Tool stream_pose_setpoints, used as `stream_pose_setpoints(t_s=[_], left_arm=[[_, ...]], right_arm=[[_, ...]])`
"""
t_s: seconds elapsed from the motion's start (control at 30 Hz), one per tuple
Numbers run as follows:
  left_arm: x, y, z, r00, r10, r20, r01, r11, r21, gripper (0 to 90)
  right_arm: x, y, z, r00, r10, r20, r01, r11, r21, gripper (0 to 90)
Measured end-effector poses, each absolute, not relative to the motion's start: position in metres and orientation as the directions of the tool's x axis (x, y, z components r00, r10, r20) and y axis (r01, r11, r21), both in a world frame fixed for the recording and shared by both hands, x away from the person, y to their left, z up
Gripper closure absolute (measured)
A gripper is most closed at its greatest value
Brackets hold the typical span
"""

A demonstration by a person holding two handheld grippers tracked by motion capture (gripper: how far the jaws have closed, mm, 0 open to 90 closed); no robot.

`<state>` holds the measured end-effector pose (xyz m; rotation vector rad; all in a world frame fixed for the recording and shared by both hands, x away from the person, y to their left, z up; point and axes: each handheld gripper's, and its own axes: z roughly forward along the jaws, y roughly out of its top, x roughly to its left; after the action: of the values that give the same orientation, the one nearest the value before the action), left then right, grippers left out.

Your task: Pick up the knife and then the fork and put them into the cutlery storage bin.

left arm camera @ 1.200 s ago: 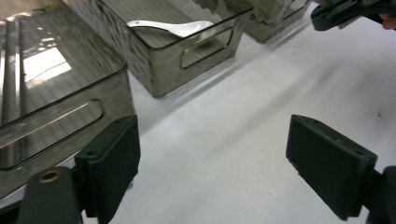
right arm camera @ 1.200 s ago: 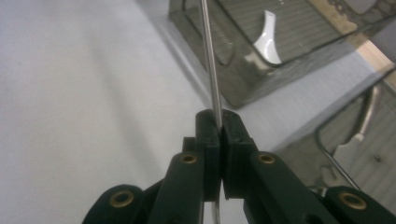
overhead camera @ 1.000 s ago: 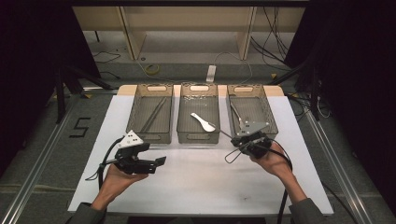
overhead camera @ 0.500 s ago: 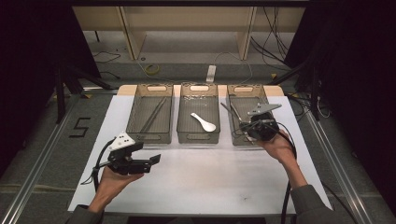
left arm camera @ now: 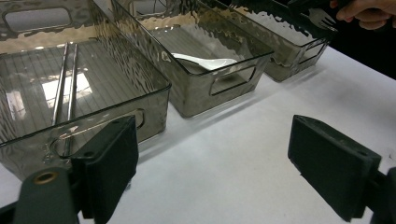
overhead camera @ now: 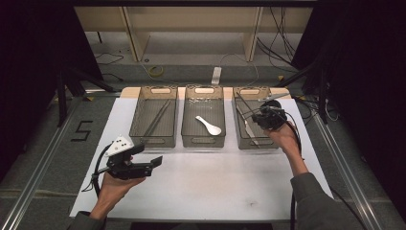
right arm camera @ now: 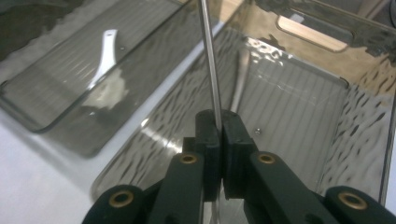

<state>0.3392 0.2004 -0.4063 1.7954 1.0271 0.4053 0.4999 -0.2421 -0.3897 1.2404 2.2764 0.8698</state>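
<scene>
Fork (right arm camera: 208, 60) clamped in right jaws over right bin (overhead camera: 242, 98); left jaws wide, empty.

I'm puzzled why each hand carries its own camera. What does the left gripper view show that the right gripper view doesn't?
Left gripper view: the left tool, its jaws wide apart and empty, and the left tray with two metal sticks lying in it.

Right gripper view: a close look at the right tool shut on a thin metal utensil, and another utensil lying in the tray below.

Both: the white spoon in the middle tray, the right tray and the white table.
</scene>
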Motion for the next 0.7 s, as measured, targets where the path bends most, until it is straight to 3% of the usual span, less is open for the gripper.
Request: stream_pose_setpoints(t_s=[0.7], left_arm=[[0.339, 0.199, -0.407, 0.586, 0.793, -0.168, 0.446, -0.142, 0.884, 15.9]], right_arm=[[0.536, -0.248, -0.414, -0.385, 0.923, 0.002, 0.731, 0.304, 0.611, 87.7]])
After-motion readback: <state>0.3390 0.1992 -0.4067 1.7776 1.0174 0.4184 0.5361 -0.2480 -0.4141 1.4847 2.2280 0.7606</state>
